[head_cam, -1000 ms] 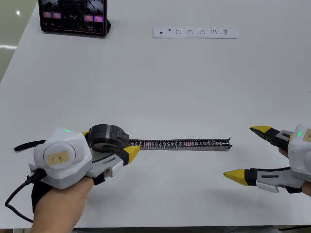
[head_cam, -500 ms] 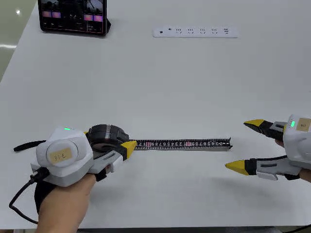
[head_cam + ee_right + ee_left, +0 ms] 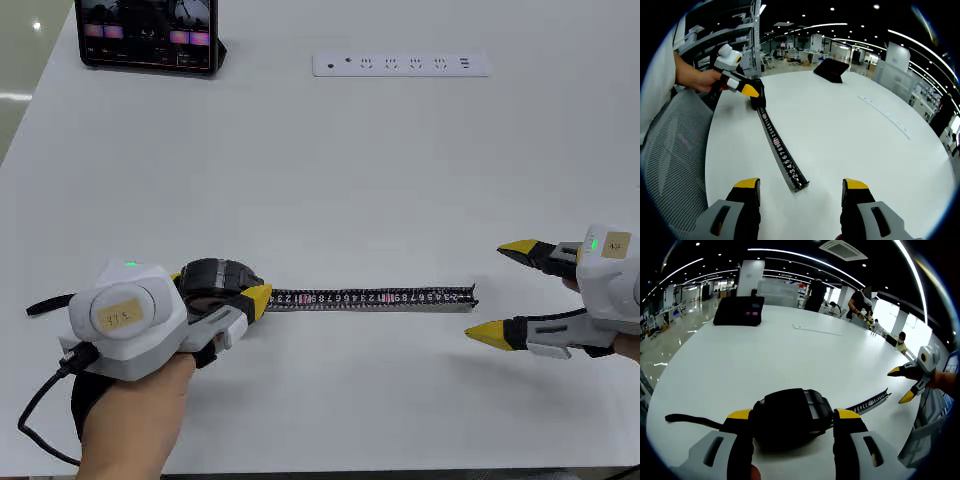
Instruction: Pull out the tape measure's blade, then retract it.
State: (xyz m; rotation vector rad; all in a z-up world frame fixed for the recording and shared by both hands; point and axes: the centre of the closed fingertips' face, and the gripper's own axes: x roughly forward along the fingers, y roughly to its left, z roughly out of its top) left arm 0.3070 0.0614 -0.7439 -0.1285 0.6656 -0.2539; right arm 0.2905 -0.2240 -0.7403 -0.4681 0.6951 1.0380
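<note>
The left hand-held gripper [image 3: 218, 288] is closed around the black tape measure [image 3: 222, 281], whose case is clamped between the two yellow-tipped jaws. In the left gripper view the case is seen seated squarely between them. The case rests on the white tabletop [image 3: 330, 180], toward its near left part, and a dark strap [image 3: 45, 303] is laid out to the left of it. From the case the blade [image 3: 370, 297] is drawn out to the right and lies flat on the tabletop.

The right hand-held gripper [image 3: 502, 290] is held wide open and empty. The blade's end hook [image 3: 472, 296] is found at the mouth of these jaws — touched by neither of them.

Beyond the blade a broad bare stretch of tabletop is left open, up to a white power strip [image 3: 400, 66] and a propped tablet [image 3: 150, 35] near the far edge. The near edge runs close below both grippers, and a black cable [image 3: 40, 400] is trailed from the left one toward it.
</note>
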